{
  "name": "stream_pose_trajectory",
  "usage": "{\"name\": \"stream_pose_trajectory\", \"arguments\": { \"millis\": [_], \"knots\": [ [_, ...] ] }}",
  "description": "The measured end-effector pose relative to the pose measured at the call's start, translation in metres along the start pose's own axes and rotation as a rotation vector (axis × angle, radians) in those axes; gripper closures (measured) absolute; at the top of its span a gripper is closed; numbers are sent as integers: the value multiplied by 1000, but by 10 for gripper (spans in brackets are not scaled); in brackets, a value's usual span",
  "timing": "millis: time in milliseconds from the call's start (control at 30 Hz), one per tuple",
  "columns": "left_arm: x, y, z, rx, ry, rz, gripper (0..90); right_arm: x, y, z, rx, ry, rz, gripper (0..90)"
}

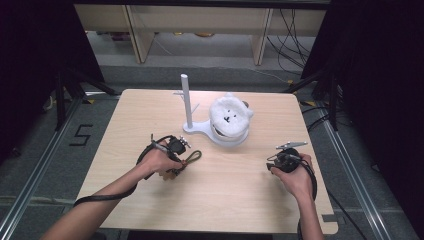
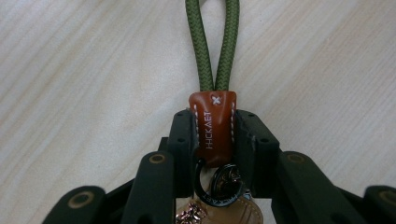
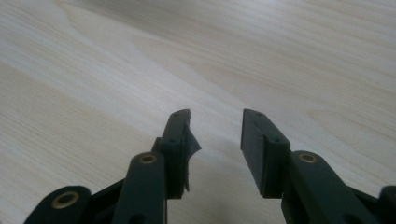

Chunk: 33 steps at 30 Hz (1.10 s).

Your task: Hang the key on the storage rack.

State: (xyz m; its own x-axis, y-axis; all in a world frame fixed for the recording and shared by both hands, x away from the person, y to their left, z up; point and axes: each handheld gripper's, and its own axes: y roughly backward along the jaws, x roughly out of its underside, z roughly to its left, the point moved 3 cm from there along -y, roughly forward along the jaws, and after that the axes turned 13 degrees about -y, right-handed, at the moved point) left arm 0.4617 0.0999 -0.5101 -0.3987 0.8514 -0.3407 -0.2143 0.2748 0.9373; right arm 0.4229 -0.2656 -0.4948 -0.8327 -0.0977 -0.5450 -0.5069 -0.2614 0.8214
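Nearest the camera, the left gripper (image 2: 214, 140) is seen clamped on the brown stitched leather tab (image 2: 214, 123) of an olive-green braided cord key strap (image 2: 212, 46), with a dark metal split ring (image 2: 219, 184) tucked just behind the pads. The strap lies on the pale wooden table (image 1: 150, 107), to the left of and nearer the person than the white hook stand (image 1: 187, 102); its green loop is stretched out flat beyond the jaws. The strap is judged light and limp: the cord would sag and swing when lifted, so the stiffer leather tab is the sound place to hold, and the loop is left free for hooking. The ring and its charms may dangle and rattle. On the stand's base, right of its post, a white plush bear-faced hat (image 1: 230, 117) is seated. Farther right of the stand, the right gripper (image 3: 217, 135) is held over bare wood, its jaws apart with nothing between them.
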Motion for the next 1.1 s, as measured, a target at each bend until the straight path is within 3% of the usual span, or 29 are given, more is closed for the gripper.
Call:
{"name": "stream_pose_trajectory", "arguments": {
  "millis": [200,267,300,467,600,733,767,1100],
  "knots": [
    [2,8,-5,-11,-8,-57,687,-1,1,-2,1,10,-17,634],
    [3,14,-4,-25,-27,-86,687,0,1,-2,-1,9,-17,634],
    [3,16,-6,-37,-11,-121,688,0,1,-2,0,9,-17,634],
    [8,31,-8,-52,-14,-207,687,-1,2,-3,4,7,-20,634],
    [15,41,-8,-76,15,-290,687,-1,2,-2,4,7,-23,634],
    [20,52,-6,-131,26,-397,687,0,3,-1,11,-4,-23,634],
    [22,55,-6,-139,49,-408,686,0,3,-1,12,-4,-24,634],
    [36,76,-1,-227,111,-548,687,0,3,-1,7,7,-33,632]
  ]
}}
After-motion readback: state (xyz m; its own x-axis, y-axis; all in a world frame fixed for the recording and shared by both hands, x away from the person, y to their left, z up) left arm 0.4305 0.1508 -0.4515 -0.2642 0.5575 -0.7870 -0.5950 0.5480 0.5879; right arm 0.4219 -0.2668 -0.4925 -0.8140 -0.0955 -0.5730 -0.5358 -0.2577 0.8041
